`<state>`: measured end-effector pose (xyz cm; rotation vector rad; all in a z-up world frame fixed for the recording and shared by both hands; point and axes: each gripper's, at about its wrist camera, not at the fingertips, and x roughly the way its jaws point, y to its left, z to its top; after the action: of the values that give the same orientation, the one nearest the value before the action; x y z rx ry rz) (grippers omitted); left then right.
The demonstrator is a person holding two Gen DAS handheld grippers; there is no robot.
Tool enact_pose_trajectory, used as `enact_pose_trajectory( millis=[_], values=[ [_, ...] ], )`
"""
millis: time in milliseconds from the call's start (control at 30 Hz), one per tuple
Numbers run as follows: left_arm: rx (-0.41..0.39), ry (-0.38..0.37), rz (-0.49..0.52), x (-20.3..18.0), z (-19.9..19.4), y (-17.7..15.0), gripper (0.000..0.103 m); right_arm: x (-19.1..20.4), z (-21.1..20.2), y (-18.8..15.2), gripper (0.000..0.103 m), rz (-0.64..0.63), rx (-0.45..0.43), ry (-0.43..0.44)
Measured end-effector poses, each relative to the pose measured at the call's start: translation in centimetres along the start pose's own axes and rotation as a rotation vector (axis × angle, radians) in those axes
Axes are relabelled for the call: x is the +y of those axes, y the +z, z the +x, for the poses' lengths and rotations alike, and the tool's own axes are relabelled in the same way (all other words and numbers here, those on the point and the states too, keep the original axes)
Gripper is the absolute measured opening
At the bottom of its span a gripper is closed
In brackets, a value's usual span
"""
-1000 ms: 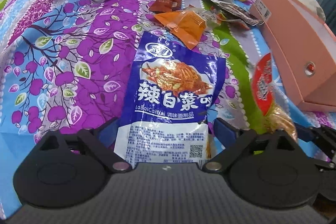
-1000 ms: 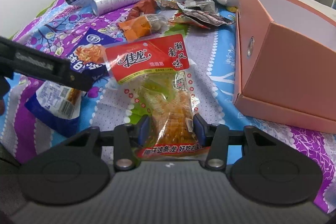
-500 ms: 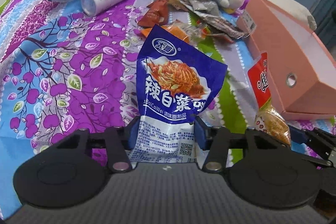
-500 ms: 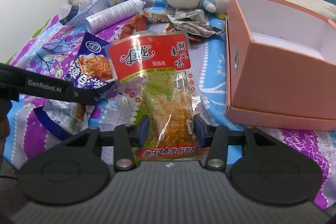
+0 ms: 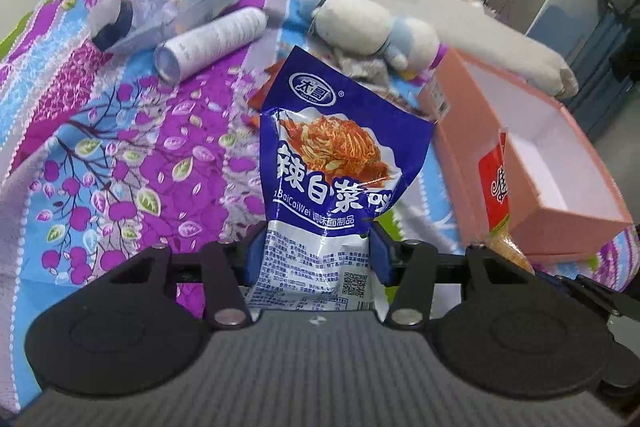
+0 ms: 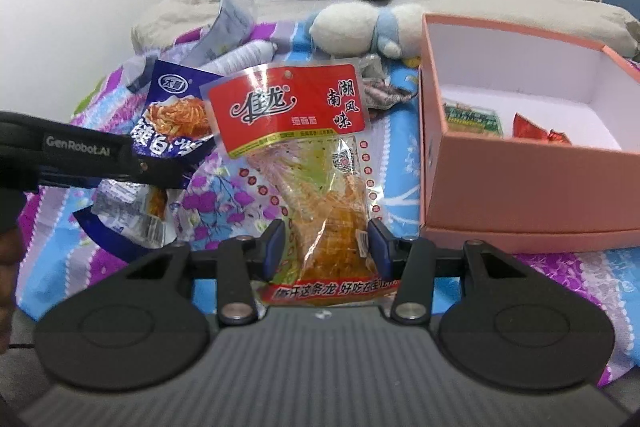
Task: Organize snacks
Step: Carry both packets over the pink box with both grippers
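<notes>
The left tool [image 5: 316, 259] is clamped on the lower part of a blue snack packet [image 5: 340, 163], which stands up ahead of it, clear of the bed [image 5: 120, 155]. The right tool [image 6: 326, 247] grips a red-topped clear packet [image 6: 316, 163] the same way, by its bottom end, with the long upper part rising free above the pads. The pink box [image 6: 520, 195] sits just to the right of the right tool, open, with a green packet [image 6: 474, 117] and a small red packet [image 6: 536, 131] already inside.

The main risk is the grip itself: both packets are slick film held only near one end, so a quick swing toward the box could let one slide out or fold over. The floppy top of the red-topped packet may catch the near wall of the box instead of clearing it. The two tools are close together, the left one just to the left of the right, so moving both at once invites a bump or tangled packets. Dropping from high may make a packet bounce off the rim.
</notes>
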<state>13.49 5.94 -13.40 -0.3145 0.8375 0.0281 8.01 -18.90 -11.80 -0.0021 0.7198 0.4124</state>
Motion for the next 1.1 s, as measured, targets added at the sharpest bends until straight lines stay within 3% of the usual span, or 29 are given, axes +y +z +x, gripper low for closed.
enact_pose_trajectory(
  millis=[400, 800, 1100],
  values=[
    [-0.044, -0.106, 0.052, -3.9, -3.3, 1.3, 0.057, -1.6, -4.2, 1.1, 0.048, 0.04, -0.078, -0.048],
    [-0.05, -0.222, 0.1, -8.9, -2.6, 1.7, 0.057, -5.7, -7.3, 0.8, 0.048, 0.102, -0.12, -0.164],
    [-0.11, -0.274, 0.18, -12.8, -1.3, 6.0, 0.057, -9.2, -7.6, 3.1, 0.048, 0.096, -0.182, -0.234]
  ],
)
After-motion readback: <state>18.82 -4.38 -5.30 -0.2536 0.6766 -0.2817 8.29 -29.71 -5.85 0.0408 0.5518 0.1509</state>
